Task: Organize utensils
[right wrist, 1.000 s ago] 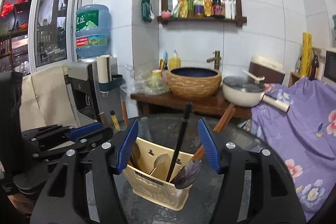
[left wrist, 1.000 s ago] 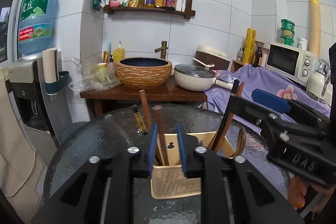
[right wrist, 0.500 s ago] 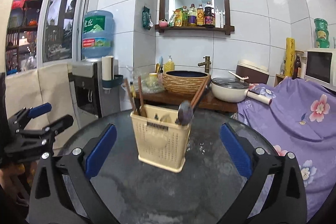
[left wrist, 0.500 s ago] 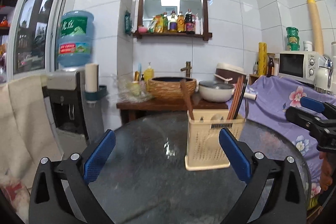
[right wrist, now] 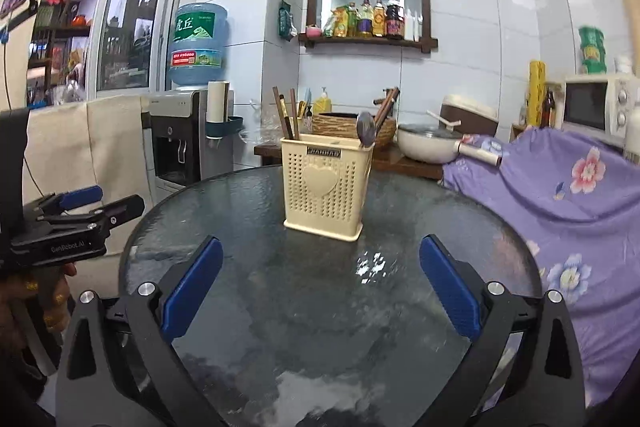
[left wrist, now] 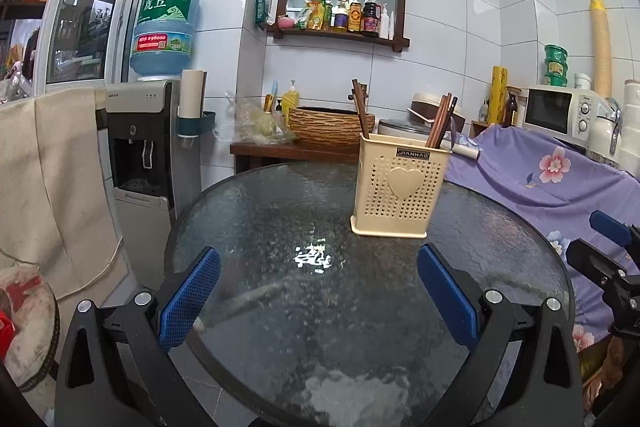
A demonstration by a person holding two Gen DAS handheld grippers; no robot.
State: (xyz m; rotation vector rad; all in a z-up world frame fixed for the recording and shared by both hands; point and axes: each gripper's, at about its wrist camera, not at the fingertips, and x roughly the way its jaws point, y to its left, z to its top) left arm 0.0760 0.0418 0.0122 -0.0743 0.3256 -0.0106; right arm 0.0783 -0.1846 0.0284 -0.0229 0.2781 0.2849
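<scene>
A cream perforated utensil holder with a heart on its front stands upright on the round dark glass table. Brown chopsticks and a dark spoon stick out of its top. My left gripper is open, well back from the holder, with only table glass between its blue pads. My right gripper is open too, nothing between its fingers. Each gripper shows at the edge of the other's view: the right gripper, the left gripper held by a hand.
A wooden counter behind the table carries a woven basin and a white pot. A water dispenser stands at the left. A purple flowered cloth covers furniture at the right, with a microwave behind it.
Both grippers have opened wide and pulled back and down from the holder, leaving the utensils standing in it. The holder now looks smaller and farther away in both views.
</scene>
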